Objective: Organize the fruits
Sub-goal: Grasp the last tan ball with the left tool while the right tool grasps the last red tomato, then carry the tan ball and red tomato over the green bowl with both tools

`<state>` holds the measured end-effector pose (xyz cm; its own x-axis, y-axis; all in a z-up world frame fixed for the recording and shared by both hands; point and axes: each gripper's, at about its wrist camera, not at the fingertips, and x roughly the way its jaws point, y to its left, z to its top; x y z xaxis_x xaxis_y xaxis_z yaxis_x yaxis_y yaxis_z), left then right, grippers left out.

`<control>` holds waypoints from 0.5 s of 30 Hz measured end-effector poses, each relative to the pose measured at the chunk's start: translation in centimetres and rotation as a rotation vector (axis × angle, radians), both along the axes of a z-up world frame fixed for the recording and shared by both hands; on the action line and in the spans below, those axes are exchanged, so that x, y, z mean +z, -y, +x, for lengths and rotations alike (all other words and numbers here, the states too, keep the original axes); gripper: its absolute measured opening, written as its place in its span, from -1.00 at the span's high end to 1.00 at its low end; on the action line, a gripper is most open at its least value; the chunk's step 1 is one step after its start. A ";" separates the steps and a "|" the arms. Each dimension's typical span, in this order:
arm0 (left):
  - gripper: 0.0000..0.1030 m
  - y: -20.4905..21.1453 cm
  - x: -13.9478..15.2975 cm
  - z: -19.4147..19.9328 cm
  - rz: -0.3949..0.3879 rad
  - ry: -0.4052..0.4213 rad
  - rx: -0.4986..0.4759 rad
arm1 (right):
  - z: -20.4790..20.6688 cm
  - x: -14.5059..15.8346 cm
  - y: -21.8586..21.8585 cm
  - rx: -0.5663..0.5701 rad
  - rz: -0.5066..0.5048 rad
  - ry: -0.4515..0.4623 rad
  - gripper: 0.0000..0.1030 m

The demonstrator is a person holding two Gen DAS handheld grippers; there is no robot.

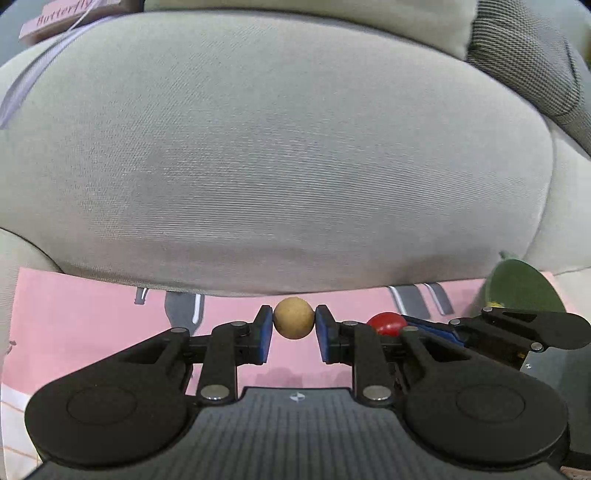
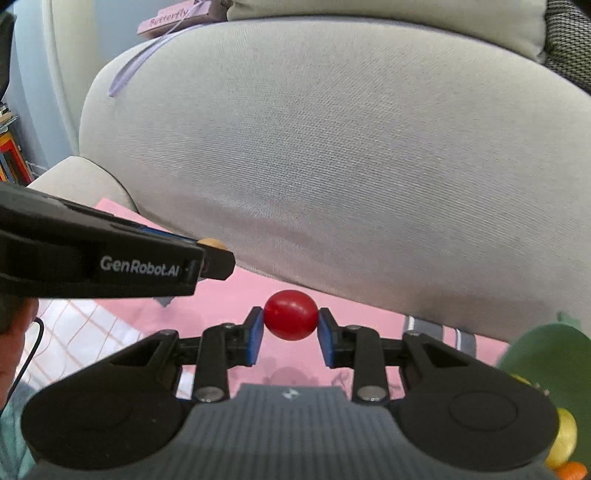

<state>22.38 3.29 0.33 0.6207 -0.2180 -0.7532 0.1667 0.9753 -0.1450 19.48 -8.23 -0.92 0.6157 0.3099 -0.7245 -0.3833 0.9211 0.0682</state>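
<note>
My left gripper (image 1: 294, 325) is shut on a small tan round fruit (image 1: 294, 317), held above a pink mat (image 1: 92, 317). My right gripper (image 2: 291, 325) is shut on a red round fruit (image 2: 291, 314) over the same pink mat (image 2: 236, 295). In the left wrist view the red fruit (image 1: 387, 323) and the right gripper (image 1: 517, 328) show just to the right. In the right wrist view the left gripper (image 2: 218, 258) reaches in from the left with the tan fruit (image 2: 211, 243) peeking out. A green bowl (image 2: 546, 354) at the lower right holds a yellow fruit (image 2: 565, 439) and an orange fruit (image 2: 572, 470).
A large grey sofa cushion (image 1: 277, 155) fills the view close ahead. The green bowl (image 1: 521, 288) stands at the right of the mat. A pink box labelled Butterfly (image 1: 62, 18) lies on top of the sofa. A checked white cloth (image 2: 81, 332) lies at the left.
</note>
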 end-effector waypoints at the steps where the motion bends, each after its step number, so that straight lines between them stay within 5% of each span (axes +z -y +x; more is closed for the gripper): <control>1: 0.47 -0.1 -0.2 -0.5 -0.001 0.002 -0.005 | -0.7 0.2 0.5 -0.001 0.002 0.002 0.45; 15: 0.47 2.5 2.8 -6.8 -0.027 0.013 -0.057 | -8.3 3.2 4.4 -0.023 0.000 0.031 0.45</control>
<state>15.54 0.81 3.12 0.6160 -0.2731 -0.7389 0.2239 0.9600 -0.1682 11.18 -12.67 2.27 0.6450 0.2953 -0.7048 -0.3638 0.9297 0.0566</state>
